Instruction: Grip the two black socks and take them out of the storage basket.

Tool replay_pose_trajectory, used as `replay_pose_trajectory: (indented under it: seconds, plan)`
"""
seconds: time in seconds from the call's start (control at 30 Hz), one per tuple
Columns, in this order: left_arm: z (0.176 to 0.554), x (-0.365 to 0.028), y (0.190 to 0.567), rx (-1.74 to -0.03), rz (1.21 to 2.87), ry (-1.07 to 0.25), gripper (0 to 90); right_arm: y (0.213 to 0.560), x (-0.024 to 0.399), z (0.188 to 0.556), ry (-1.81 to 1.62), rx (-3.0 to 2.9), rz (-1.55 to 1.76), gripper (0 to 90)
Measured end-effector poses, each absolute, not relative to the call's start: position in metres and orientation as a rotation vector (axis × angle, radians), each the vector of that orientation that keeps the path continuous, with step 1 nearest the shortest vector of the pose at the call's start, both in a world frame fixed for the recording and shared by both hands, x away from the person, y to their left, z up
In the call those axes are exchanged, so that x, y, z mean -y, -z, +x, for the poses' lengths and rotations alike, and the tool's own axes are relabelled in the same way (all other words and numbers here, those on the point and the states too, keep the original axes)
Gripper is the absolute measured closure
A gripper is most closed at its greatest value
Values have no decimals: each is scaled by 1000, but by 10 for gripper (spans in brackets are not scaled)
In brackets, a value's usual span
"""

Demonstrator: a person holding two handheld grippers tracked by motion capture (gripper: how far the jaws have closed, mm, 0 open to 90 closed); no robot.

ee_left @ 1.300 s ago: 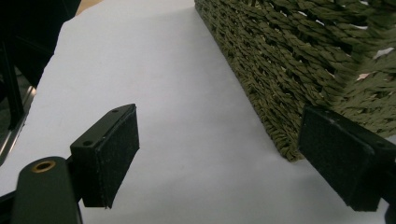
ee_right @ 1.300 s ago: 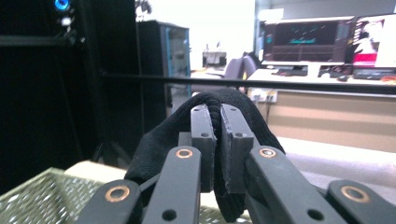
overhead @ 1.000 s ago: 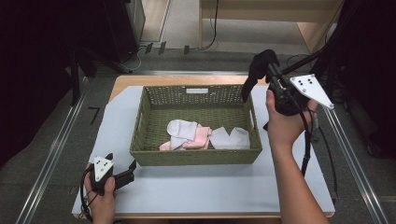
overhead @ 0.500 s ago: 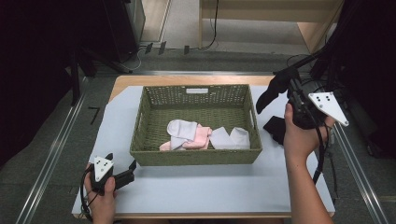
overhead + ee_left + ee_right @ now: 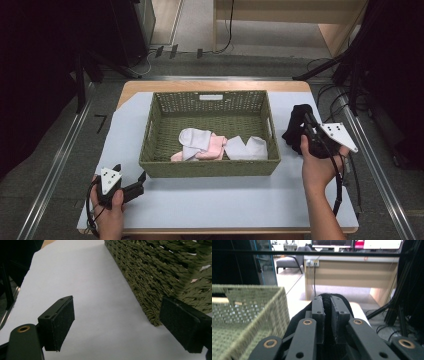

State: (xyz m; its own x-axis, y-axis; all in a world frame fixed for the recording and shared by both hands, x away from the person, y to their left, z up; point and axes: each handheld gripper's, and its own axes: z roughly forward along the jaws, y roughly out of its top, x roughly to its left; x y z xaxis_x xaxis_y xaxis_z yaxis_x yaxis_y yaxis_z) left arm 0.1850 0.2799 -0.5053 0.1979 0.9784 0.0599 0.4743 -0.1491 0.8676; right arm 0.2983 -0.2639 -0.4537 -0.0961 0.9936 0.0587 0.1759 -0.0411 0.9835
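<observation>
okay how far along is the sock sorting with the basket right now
Done: white and pink socks lie in the green basket. In hand: the right claw pinches a black sock beside the basket, its jaws just easing open. Left: the open left claw rests idle.

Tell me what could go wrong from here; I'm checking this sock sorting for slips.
The right gripper pinches the black sock by a thin fold, and its jaws have just been opening, so the sock may drop in a heap beside the basket. The left gripper rests open close to the basket's wall and could nudge it.
</observation>
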Motion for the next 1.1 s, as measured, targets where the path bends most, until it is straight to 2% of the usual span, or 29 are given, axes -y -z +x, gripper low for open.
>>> replay_pose_trajectory:
  seconds: [0.1, 0.17, 0.2, 0.23, 0.27, 0.37, 0.47, 0.83, 1.1]
  plan:
    - [185, -280, 505, -1372, 1736, -867, 142, 467, 266, 297, -1241, -1423, 1357, 737]
    - [185, -280, 505, -1372, 1737, -867, 142, 472, 266, 297, -1244, -1435, 1370, 653]
    - [185, -280, 505, -1372, 1737, -867, 143, 472, 266, 297, -1244, -1435, 1370, 653]
    - [185, -280, 505, -1372, 1737, -868, 143, 474, 267, 296, -1241, -1444, 1372, 609]
    - [185, -280, 505, -1372, 1737, -867, 142, 479, 267, 295, -1258, -1454, 1381, 524]
    - [185, -280, 505, -1372, 1737, -865, 143, 484, 270, 292, -1272, -1459, 1388, 458]
    - [185, -280, 505, -1372, 1737, -868, 143, 489, 274, 289, -1310, -1458, 1416, 453]
    - [185, -280, 505, -1370, 1740, -869, 143, 511, 293, 265, -1394, -1474, 1382, 320]
    - [185, -279, 505, -1369, 1741, -875, 145, 519, 303, 250, -1429, -1472, 1404, 316]
